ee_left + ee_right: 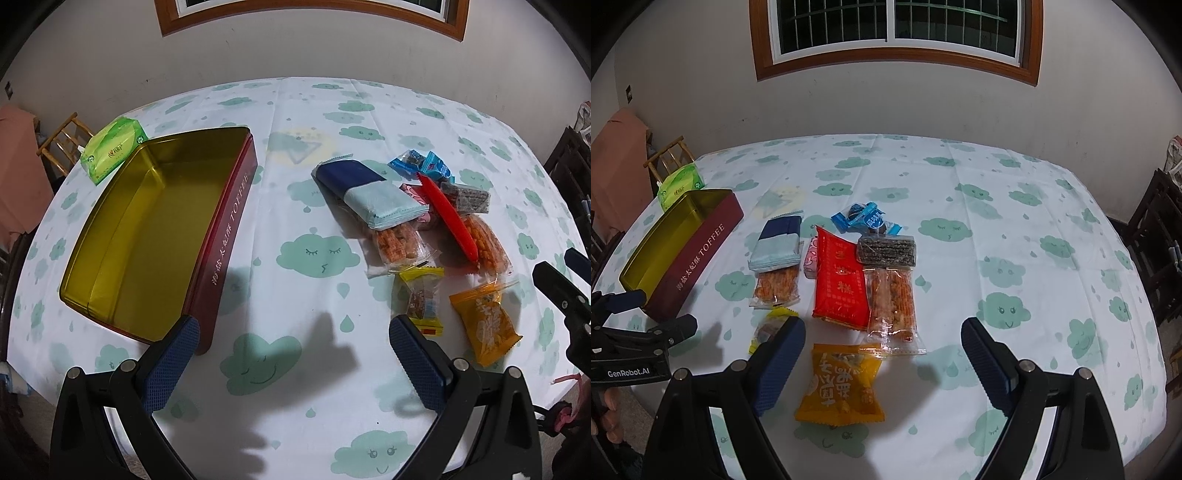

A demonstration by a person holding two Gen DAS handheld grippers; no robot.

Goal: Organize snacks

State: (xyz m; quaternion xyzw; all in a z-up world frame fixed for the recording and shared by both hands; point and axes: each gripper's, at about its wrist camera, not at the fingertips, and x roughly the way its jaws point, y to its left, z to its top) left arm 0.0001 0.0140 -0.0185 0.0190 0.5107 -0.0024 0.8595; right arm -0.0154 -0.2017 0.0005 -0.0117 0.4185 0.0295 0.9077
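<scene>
A dark red toffee tin [698, 254], open and empty with a gold inside, was set near the bench's left edge. The snack packets were clustered mid-bench: a red packet [842, 280], an orange packet [842, 384] nearest the front edge, and blue-wrapped sweets [864, 218] farthest back.

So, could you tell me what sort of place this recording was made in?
Probably a room in a home: a table under a cloud-print tablecloth, a wood-framed barred window in a plain wall, and a small wooden chair beside the table.
</scene>
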